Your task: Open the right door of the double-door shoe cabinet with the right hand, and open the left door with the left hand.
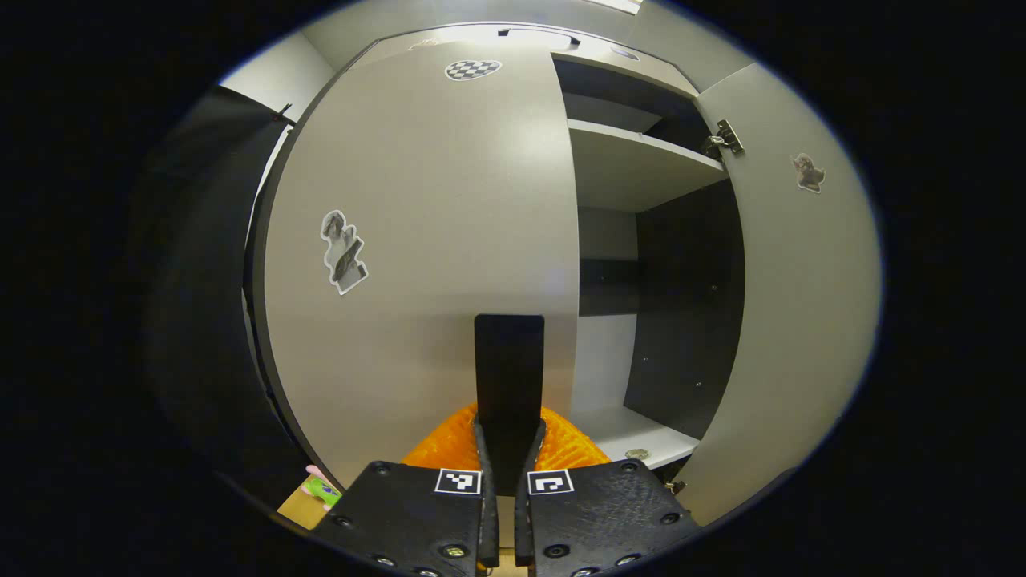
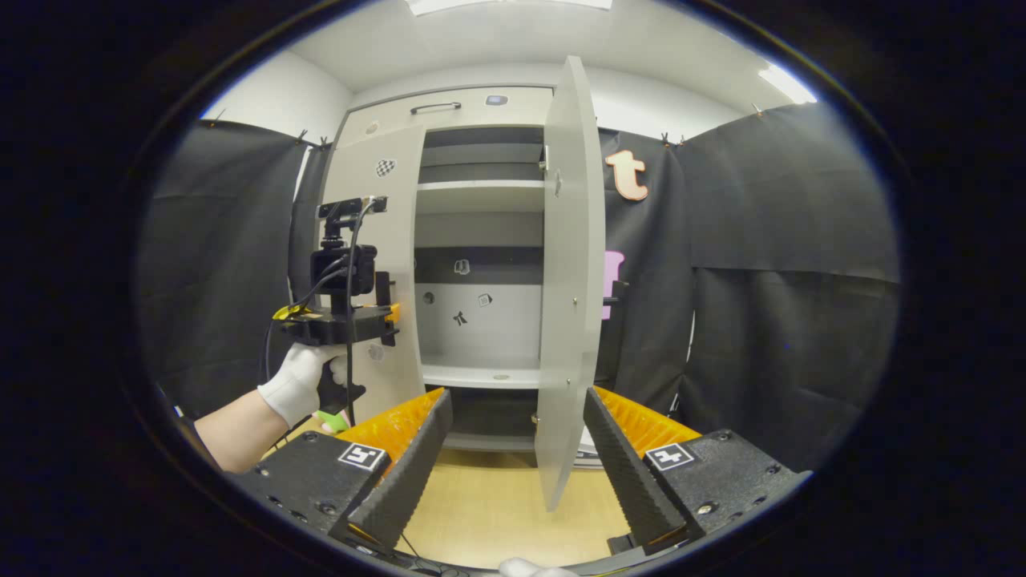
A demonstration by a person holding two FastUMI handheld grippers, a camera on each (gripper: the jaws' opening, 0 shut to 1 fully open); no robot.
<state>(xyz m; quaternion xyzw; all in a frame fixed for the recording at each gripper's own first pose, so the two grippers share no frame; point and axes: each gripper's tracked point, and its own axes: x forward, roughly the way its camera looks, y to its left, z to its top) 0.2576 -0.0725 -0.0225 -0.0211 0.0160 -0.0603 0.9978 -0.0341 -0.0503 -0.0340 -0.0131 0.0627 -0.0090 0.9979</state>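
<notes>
Right door (image 2: pixel 571 264) swung open; right gripper (image 2: pixel 513 449) spread, empty. Left gripper (image 1: pixel 506 449) clamped on handle (image 1: pixel 509 377) of left door (image 1: pixel 433 240), unopened

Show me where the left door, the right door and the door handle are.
left door (image 1: pixel 433 240), left gripper view, middle of its front.
right door (image 2: pixel 571 264), right gripper view, its inner face.
door handle (image 1: pixel 509 369), left gripper view, its middle.

Left gripper (image 1: pixel 506 449) clamped, right gripper (image 2: pixel 513 449) agape.
</notes>
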